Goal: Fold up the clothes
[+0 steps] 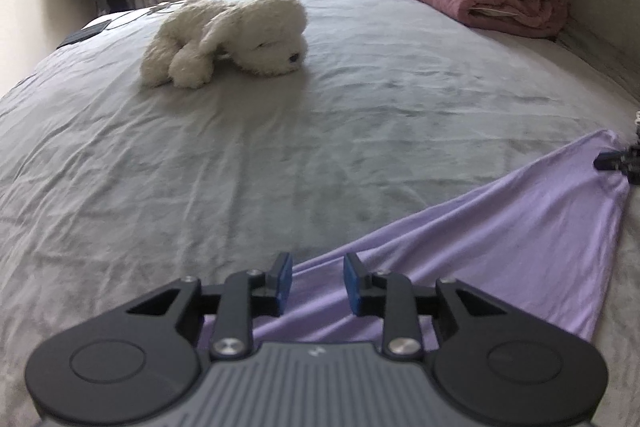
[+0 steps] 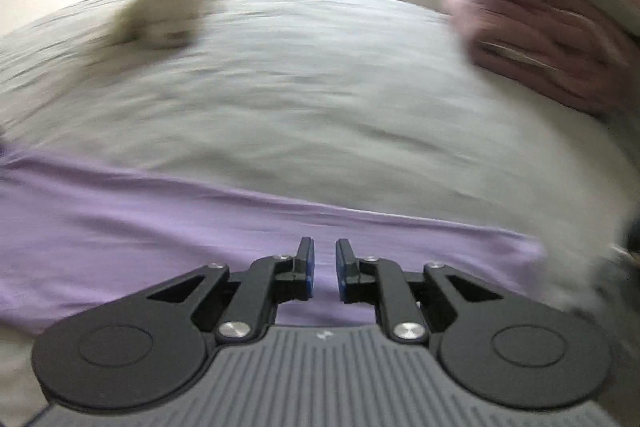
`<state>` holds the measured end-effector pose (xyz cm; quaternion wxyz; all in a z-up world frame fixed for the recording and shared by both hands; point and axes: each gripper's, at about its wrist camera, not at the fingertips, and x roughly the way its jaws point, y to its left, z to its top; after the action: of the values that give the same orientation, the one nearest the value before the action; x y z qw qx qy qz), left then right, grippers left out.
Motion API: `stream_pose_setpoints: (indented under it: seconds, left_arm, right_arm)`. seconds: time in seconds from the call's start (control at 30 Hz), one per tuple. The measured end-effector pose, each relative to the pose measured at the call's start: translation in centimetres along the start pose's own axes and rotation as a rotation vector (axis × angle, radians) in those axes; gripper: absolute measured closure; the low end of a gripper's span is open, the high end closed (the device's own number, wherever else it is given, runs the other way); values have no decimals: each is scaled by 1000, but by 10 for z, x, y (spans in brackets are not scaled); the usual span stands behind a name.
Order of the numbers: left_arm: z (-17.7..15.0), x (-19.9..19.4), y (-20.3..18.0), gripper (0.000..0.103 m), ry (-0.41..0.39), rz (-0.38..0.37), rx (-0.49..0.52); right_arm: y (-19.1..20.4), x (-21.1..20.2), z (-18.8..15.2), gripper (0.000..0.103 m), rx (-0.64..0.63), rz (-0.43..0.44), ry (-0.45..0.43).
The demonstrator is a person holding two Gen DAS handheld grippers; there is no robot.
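Left wrist view: the left gripper [image 1: 316, 281] hangs over the shirt [image 1: 500, 239] near the bed's [image 1: 200, 167] near edge, jaws partly apart, holding nothing. Right wrist view, blurred: the right gripper [image 2: 324, 269] is narrowly open and empty above the shirt [image 2: 160, 227]. Next, I'd pinch both corners evenly and fold flat.

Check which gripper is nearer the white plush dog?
Left. The left gripper sits low over the purple garment, facing the white plush dog; the right gripper is off to its right, farther away.
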<state>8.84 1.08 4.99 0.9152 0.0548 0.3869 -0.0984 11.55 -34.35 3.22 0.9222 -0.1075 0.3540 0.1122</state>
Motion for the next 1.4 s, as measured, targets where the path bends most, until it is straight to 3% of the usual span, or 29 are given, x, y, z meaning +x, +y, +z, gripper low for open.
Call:
stream_pose_setpoints:
  seconds: [0.1,0.2,0.33,0.43,0.67,0.77,0.87,1.07,1.1,1.17,1.4]
  left_arm:
    - [0,3,11,72,18,27,-24]
    - [0,0,23,72,17,40,-52]
    - [0,-4,41,72,20,63,-83]
    - [-1,-8,53,72,20,69,-112]
    - [-7,-15,62,72,31,53,-122]
    - [-11,-15,65,72,48,53,-114]
    - [-16,-16,70,71,63,50,-113]
    - [-24,-19,83,70,82,62,-119]
    - [-25,-20,84,70,83,61,-119]
    - [-28,-21,87,70,85,60,-118]
    - [-32,-25,93,69,88,69,-117]
  right_arm:
    - [18,14,-2,86,-43,40,40]
    - [12,20,-4,72,-19,-3,37]
    - [5,21,-1,71,7,-104,46]
    - [19,15,3,71,-19,-37,15]
    - [107,2,21,71,-201,219,-29]
    - [145,1,34,79,-294,286,-50]
    - [165,12,58,79,-311,317,-70]
    - [202,46,78,74,-464,367,18]
    - [206,49,78,75,-480,373,32]
    - [213,55,78,100,-511,385,60]
    - [226,42,75,102,-594,269,-14]
